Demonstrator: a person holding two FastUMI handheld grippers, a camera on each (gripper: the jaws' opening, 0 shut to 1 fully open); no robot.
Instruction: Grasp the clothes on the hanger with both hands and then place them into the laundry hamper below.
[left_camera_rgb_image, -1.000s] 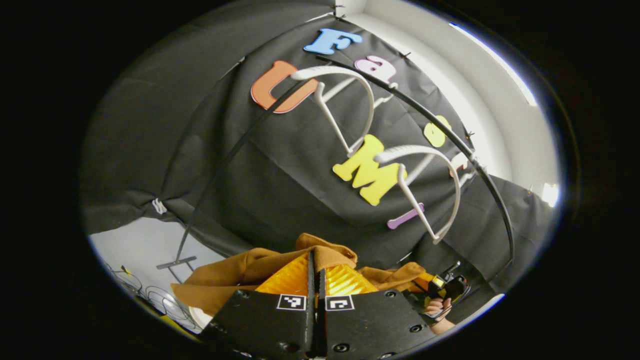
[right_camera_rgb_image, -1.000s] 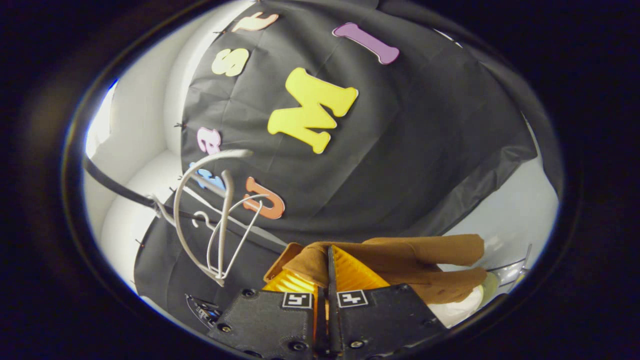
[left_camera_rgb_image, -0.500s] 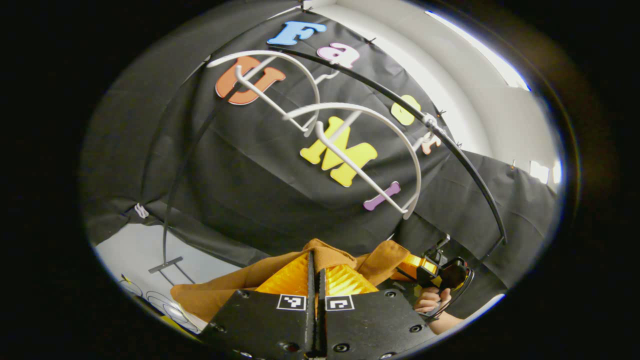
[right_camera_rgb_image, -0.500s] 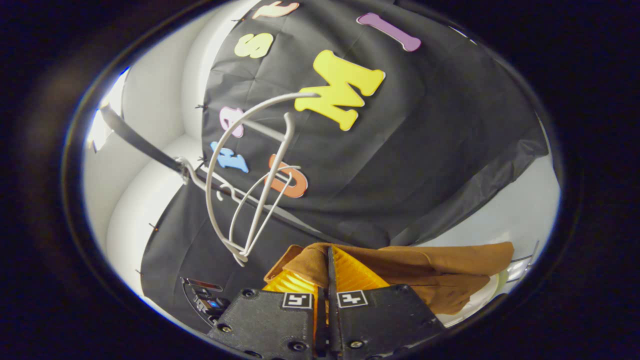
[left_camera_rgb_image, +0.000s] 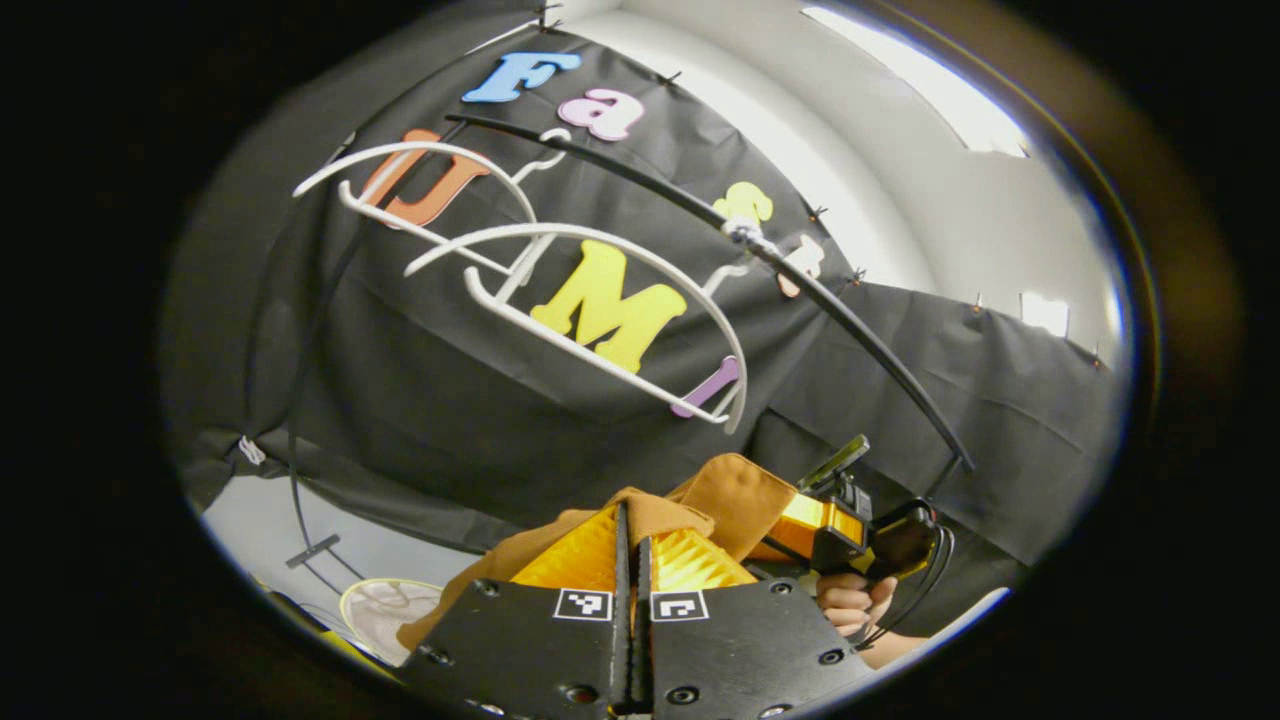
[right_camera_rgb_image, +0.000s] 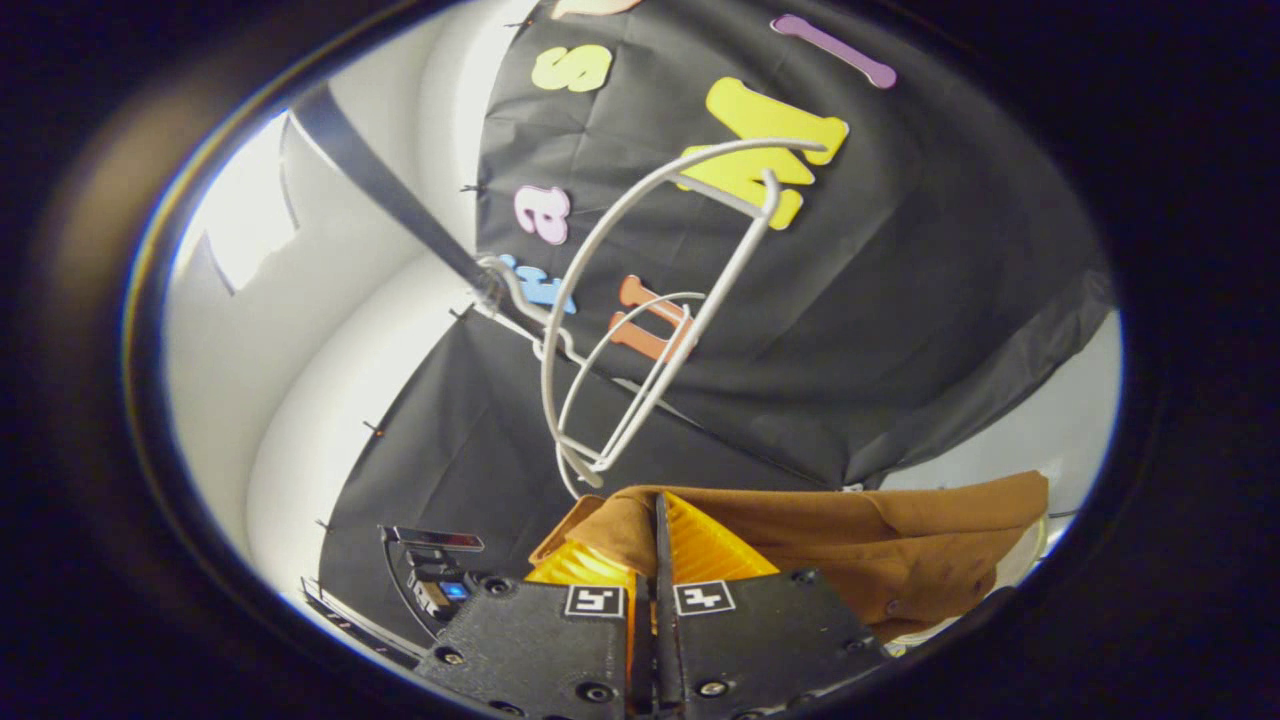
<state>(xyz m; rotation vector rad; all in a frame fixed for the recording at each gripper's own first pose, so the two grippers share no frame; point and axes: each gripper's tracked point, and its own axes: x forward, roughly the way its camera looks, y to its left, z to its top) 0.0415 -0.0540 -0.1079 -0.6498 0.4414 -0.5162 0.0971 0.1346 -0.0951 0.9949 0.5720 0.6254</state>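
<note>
Both tools had swung lower, hangers rising toward 11 o'clock; left tool and right tool each pinched the brown garment. Risk: trailing fabric missing the hamper.

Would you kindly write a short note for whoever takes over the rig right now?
Left gripper: shut on the brown garment.
Right gripper: shut on the same garment, which trails off toward the picture's right in the right gripper view.
White hangers hang bare on the black rail.
Done: garment is off the hanger, held by both.
Left: lower it into the laundry hamper, whose rim shows below, then open both grippers.
</note>
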